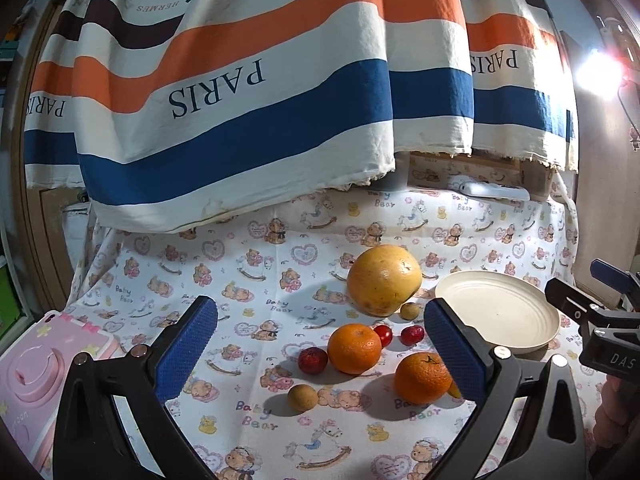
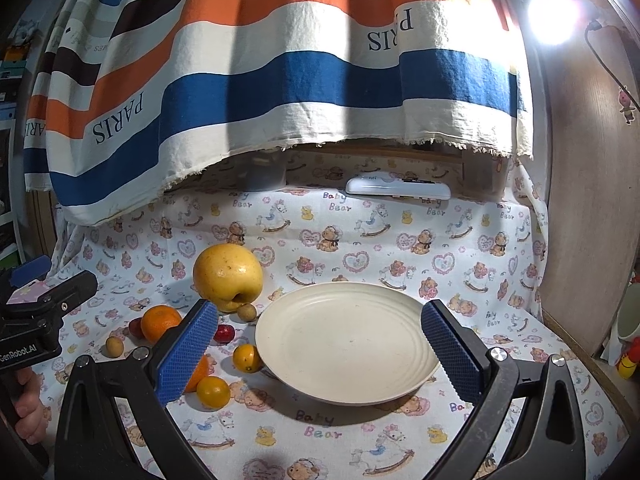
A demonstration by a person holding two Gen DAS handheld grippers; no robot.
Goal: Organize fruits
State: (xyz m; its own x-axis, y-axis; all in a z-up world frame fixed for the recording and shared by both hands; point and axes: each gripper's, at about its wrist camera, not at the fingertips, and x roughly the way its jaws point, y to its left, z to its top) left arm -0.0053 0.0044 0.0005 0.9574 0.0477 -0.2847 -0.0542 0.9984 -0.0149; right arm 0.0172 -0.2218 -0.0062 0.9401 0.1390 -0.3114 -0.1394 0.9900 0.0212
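Fruits [image 1: 354,348] clustered on cloth left of empty cream plate [image 2: 348,340].

In the left wrist view, a small yellow fruit [image 1: 455,390] is peeking out from behind the right blue pad, mostly hidden beside the near orange [image 1: 423,377]. A pink case [image 1: 36,376] is being cut off by the left edge. In the right wrist view, the left pad is covering most of an orange [image 2: 199,372], and a dark red fruit [image 2: 135,328] is showing only partly behind another orange [image 2: 160,322]. The striped cloth [image 2: 256,80] is hiding whatever is standing at the far side of the tabletop.
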